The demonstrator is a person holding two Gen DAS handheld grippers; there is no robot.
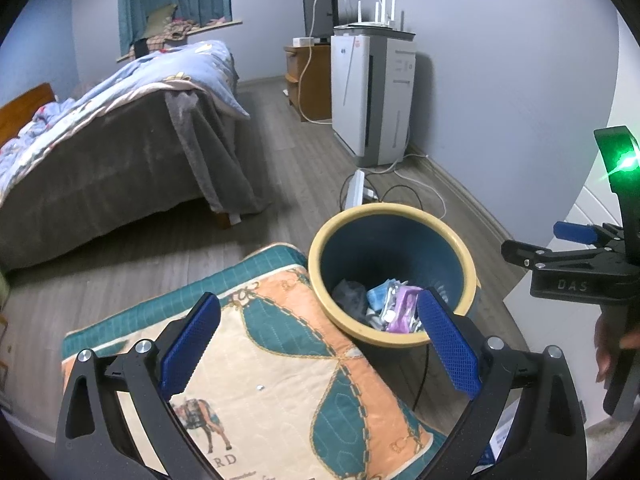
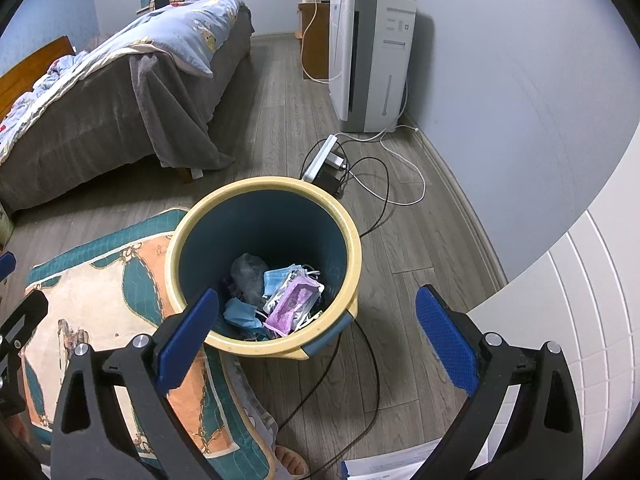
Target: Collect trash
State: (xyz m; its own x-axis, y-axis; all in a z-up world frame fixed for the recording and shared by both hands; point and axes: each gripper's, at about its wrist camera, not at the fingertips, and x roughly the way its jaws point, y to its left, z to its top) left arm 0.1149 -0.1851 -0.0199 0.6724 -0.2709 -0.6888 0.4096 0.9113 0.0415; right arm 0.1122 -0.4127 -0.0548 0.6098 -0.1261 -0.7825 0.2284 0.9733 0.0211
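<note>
Both grippers gape wide, holding nothing — left gripper (image 1: 320, 344) over the cushion (image 1: 280, 380), right gripper (image 2: 316, 340), marked "DAS", above the bin (image 2: 352, 248) of trash (image 2: 280, 296).

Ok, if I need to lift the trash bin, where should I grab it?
Grip the trash bin by its thick cream rim, coming straight down with the right gripper, one finger inside and one outside. The rim's near edge is exposed; the patterned cushion crowds its left.

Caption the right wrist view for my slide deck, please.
Open right gripper above a yellow-rimmed bin holding discarded masks.
</note>
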